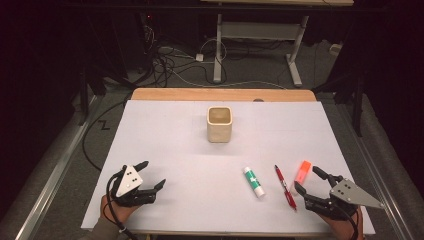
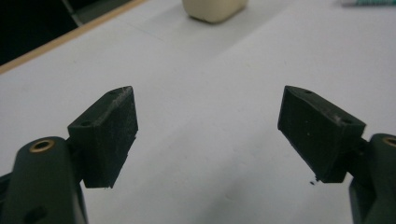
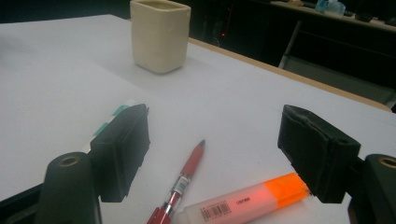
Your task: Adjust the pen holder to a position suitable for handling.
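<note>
Here right hand-held gripper wide open, empty; orange highlighter just beside, red pen near.

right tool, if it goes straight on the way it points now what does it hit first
Probably the red pen and orange highlighter lying just ahead of the open right tool; further along stands the cream cup, though depth is unclear.

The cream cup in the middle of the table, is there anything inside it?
From the high view, the cream cup looks empty near its rim: just plain inner walls show. Its deep bottom is shadowed, so something small could hide there. The pen lies outside on the table.
</note>
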Demonstrator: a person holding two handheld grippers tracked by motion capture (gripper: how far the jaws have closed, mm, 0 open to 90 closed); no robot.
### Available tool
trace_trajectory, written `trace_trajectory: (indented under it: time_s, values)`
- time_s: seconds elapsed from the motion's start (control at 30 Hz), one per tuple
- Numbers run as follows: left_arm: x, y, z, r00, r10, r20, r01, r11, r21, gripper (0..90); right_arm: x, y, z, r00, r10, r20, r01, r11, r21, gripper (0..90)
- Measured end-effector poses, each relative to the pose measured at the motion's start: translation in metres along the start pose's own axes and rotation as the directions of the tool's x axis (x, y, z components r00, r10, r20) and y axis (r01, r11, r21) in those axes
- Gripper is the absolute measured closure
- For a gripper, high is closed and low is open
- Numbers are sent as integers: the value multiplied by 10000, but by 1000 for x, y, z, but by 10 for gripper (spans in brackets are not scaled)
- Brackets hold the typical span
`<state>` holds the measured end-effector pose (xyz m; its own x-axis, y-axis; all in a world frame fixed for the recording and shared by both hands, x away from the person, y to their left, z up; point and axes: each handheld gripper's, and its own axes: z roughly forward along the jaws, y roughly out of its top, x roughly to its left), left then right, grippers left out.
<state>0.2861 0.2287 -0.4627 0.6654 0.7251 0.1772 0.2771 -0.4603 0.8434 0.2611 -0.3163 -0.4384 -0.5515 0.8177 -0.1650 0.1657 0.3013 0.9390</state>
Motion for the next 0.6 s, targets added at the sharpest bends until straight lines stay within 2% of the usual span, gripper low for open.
trace_trajectory:
  time_s: [0.03,0.07,0.23,0.33,0.53,0.6]
  values:
    - [-1,1,3,9994,330,-41,-330,9994,122,194,0,0,0,10000,0,0,0,10000,0,253]
    - [-3,1,4,9990,445,-37,-444,9988,220,197,0,-1,0,10000,-5,4,5,10000,23,253]
    - [-6,-1,5,9996,178,198,-186,9990,400,216,-1,0,3,10000,-17,-18,17,10000,23,254]
    - [-5,-4,5,9998,69,166,-77,9987,502,224,-2,-1,6,10000,21,-43,-20,10000,41,255]
    - [-4,-1,0,9991,418,7,-418,9982,436,224,-1,-1,12,9994,-212,-290,215,9997,123,267]
    - [-2,2,1,9995,310,108,-315,9982,507,224,-2,-2,13,9992,-207,-332,213,9996,168,268]
